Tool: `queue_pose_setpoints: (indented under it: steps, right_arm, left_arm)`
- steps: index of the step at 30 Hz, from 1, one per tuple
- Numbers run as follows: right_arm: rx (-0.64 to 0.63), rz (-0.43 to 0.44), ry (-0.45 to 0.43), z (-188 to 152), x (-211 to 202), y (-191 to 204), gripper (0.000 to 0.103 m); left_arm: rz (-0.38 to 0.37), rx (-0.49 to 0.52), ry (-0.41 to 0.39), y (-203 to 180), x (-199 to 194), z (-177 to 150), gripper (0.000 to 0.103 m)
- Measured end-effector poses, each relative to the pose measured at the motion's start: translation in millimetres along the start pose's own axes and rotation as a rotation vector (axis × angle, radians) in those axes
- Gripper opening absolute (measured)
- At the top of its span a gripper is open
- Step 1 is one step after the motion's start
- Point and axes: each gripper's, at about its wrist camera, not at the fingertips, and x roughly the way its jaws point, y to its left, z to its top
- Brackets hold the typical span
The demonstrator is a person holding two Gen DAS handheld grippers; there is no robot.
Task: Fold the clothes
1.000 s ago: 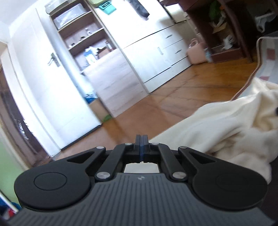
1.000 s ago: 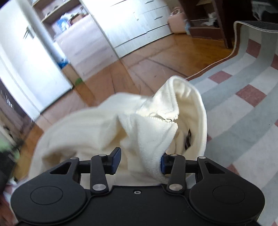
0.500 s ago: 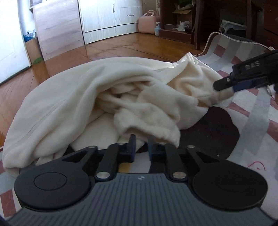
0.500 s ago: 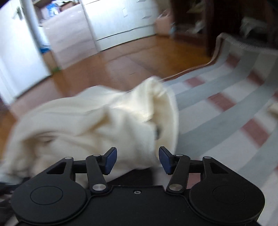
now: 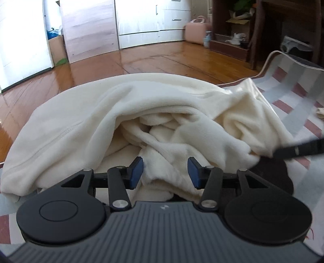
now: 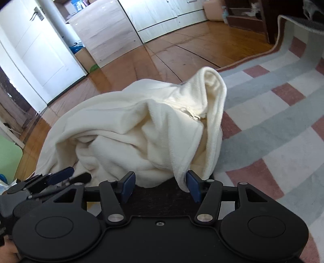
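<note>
Wooden floorboards (image 5: 158, 60) run back to white cabinets (image 5: 149, 18), and a rug (image 6: 273, 125) checked in grey, white and dull red is spread over the near part of the floor. A cream fleece garment (image 5: 125, 113) is heaped at the rug's edge, partly over the boards; its pile is soft and thick, and it is bunched in rounded folds.

From the left wrist a stitched seam is seen along the garment's left flank, and a dark patch (image 5: 271, 178) lies under its right side. A pink case (image 5: 195, 30) and dark shelving are shown at the back. Only the right wrist shows a white door (image 6: 38, 50) with a handle, and a tall hooded fold with a zip end below it.

The left gripper (image 5: 165, 173) is held wide apart with a fold of fleece lying between its blue pads (image 5: 136, 172), nothing clamped. Half a second ago these pads were nearly together. The right gripper (image 6: 160, 185) is likewise spread wide, a hem hanging against its right pad, nothing gripped; its opening is unchanged. In the right view the left gripper appears at the lower left corner; in the left view a blurred dark finger of the right gripper crosses the right edge.
</note>
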Motion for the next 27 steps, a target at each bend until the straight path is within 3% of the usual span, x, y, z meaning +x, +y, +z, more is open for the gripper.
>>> queue_pose_setpoints:
  steps: [4,10,15,18,20,22,23,25,26,27]
  right_arm:
    - [-0.040,-0.069,0.004,-4,-1,1,0.061]
    - [-0.034,-0.080,-0.002,-3,0,0,0.061]
    - [-0.047,-0.060,-0.022,-3,-5,4,0.061]
    - [-0.027,-0.045,-0.044,-2,-12,2,0.061]
    - [-0.040,-0.044,-0.047,-2,-13,1,0.061]
    - [-0.148,-0.090,-0.064,-1,-10,9,0.061]
    - [-0.253,-0.138,-0.081,-1,-6,17,0.061]
    - [-0.476,-0.236,-0.070,1,13,33,0.061]
    - [-0.537,-0.269,-0.053,3,22,38,0.061]
    - [-0.550,-0.275,-0.035,7,28,40,0.061]
  left_arm:
    - [0.006,-0.021,-0.001,2,6,7,0.052]
    - [-0.022,-0.017,0.024,4,15,8,0.064]
    - [-0.014,-0.084,0.000,10,16,7,0.064]
    - [-0.041,-0.143,0.034,13,25,10,0.064]
    - [-0.049,-0.127,0.047,12,30,11,0.064]
    - [-0.057,-0.108,0.058,11,36,13,0.070]
    - [-0.063,-0.095,0.062,11,38,14,0.077]
    - [-0.078,-0.067,0.076,11,45,18,0.077]
    - [-0.088,-0.067,0.078,13,47,19,0.071]
    - [-0.093,-0.072,0.080,14,47,20,0.058]
